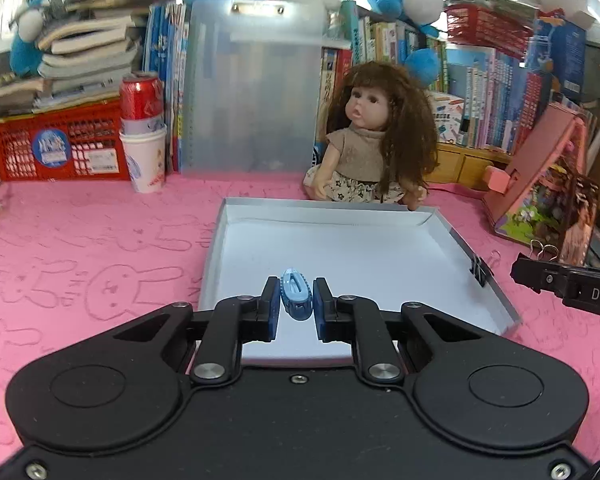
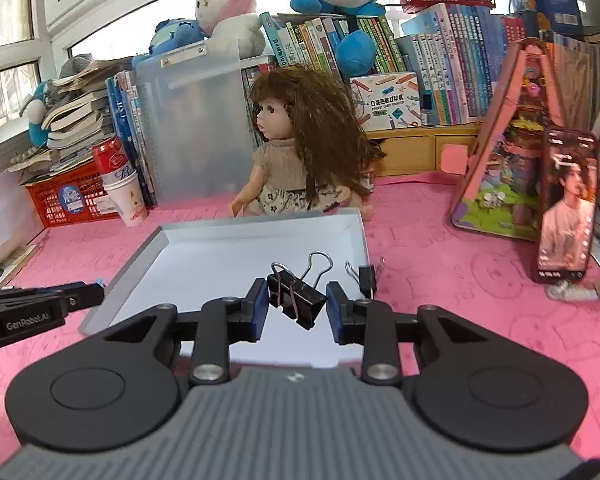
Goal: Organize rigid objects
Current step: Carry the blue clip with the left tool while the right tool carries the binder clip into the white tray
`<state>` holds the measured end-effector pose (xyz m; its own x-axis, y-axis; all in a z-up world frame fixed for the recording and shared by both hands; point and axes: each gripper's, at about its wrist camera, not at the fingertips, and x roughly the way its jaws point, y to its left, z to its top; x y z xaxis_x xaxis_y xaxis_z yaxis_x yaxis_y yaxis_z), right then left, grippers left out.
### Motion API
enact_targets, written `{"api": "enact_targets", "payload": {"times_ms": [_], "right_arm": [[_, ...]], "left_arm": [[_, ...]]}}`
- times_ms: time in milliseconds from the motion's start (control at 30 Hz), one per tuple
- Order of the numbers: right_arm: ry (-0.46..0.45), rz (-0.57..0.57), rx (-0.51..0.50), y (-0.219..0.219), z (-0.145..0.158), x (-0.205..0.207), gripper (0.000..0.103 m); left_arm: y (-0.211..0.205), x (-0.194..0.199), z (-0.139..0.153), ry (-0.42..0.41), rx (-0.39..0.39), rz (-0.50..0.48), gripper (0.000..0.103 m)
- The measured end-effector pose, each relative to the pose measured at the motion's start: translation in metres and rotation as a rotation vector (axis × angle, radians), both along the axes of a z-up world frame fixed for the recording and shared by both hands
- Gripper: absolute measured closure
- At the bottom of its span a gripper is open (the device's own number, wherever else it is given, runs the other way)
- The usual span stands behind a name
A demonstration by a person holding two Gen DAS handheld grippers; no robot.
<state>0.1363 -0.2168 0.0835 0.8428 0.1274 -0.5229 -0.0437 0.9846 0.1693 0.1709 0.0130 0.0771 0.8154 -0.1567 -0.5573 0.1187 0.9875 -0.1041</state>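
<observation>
the left gripper (image 1: 296, 304) is seen closed as far as it goes on a small blue hair clip (image 1: 296, 294), which stands on end between the two blue pads, pinched at its sides and carried just above the near part of the white tray (image 1: 380, 248). the clip is narrow and smooth, so it could be twisted out of the jaws or dropped short of the tray, onto the pink table (image 1: 100, 248), if the hold is loosened too early; the near rim of the tray could also be caught if the gripper is lowered too soon.

the right gripper (image 2: 298, 306) is seen only part way open, and a black binder clip (image 2: 296, 298) sits between its pads, tilted, with its wire handles pointing up toward the far side of the tray. it is held over the near right part of the tray. the clip appears to be touched at its corners rather than flat on its faces, so the hold is judged weak: the clip may be rotated or flicked out when it is set down.

a second, smaller binder clip (image 2: 367, 278) is clamped on the right rim of the tray, just beyond the right jaws, and it could be knocked.

the two grippers are held close beside each other over the same tray, so a bump between them is possible.
</observation>
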Motion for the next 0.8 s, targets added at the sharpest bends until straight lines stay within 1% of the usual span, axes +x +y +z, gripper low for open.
{"api": "enact_targets", "payload": {"times_ms": [133, 167, 300, 433, 500, 633, 800], "right_arm": [[0.035, 0.015, 0.019, 0.000, -0.003, 0.029, 0.066], [0.043, 0.016, 0.020, 0.001, -0.005, 0.037, 0.066], [0.091, 0.024, 0.022, 0.006, -0.014, 0.065, 0.066], [0.128, 0.029, 0.018, 0.012, -0.027, 0.087, 0.066], [0.146, 0.034, 0.015, 0.016, -0.034, 0.095, 0.066], [0.170, 0.049, 0.020, 0.019, -0.045, 0.101, 0.066], [0.189, 0.054, -0.002, 0.022, -0.055, 0.103, 0.066]], "left_arm": [[-0.003, 0.037, -0.006, 0.049, -0.020, 0.007, 0.087], [-0.005, 0.045, -0.008, 0.056, -0.014, 0.009, 0.087], [-0.014, 0.074, -0.017, 0.065, 0.051, 0.004, 0.087], [-0.017, 0.099, -0.033, 0.116, 0.054, 0.024, 0.087], [-0.017, 0.106, -0.042, 0.145, 0.058, 0.035, 0.087], [-0.017, 0.113, -0.057, 0.171, 0.071, 0.047, 0.087], [-0.019, 0.114, -0.067, 0.182, 0.093, 0.041, 0.087]]}}
